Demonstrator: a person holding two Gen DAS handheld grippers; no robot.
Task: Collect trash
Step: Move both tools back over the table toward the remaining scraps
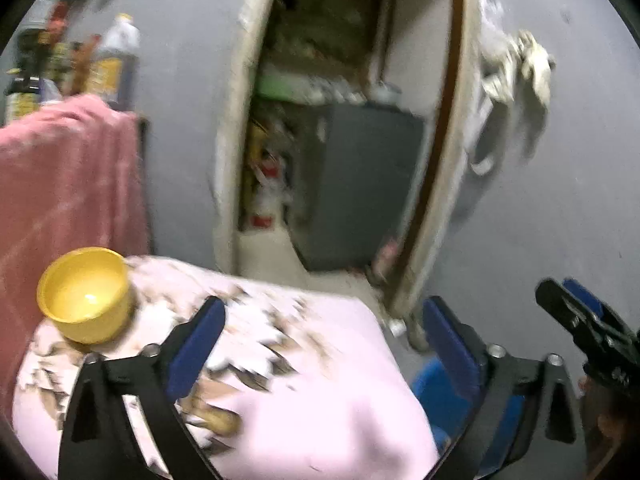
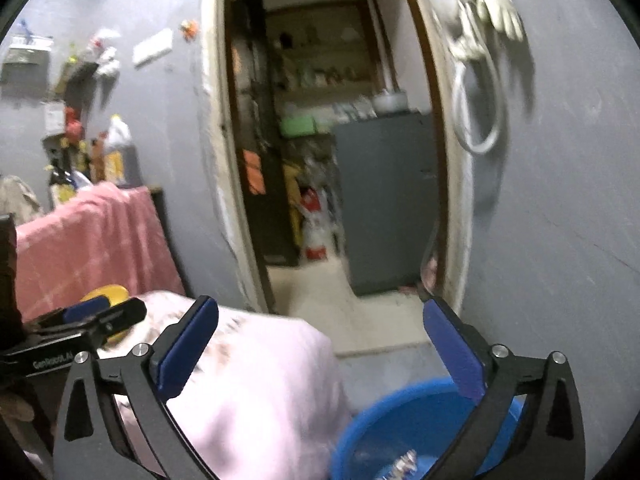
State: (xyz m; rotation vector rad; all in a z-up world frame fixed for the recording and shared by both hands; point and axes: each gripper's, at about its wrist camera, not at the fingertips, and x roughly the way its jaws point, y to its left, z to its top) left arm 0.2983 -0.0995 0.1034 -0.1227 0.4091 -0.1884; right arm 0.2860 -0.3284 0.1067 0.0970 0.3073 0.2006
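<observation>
My left gripper point(image 1: 324, 312) is open and empty above a pink patterned cloth point(image 1: 280, 380) that covers a low table. A yellow bowl point(image 1: 86, 294) stands on the cloth to its left. A brownish scrap point(image 1: 216, 416) lies on the cloth near the left finger. My right gripper point(image 2: 320, 316) is open and empty above a blue basin point(image 2: 400, 432) on the floor; a shiny crumpled wrapper point(image 2: 404, 464) lies in the basin. The basin also shows in the left wrist view point(image 1: 444, 400). The right gripper shows at the left view's right edge point(image 1: 580, 320).
An open doorway point(image 2: 328, 160) ahead leads to a storeroom with a grey cabinet point(image 2: 388, 200) and shelves. A pink towel point(image 1: 68, 184) hangs at the left under bottles point(image 1: 112, 60). Gloves and a hose ring point(image 2: 480, 80) hang on the grey wall at right.
</observation>
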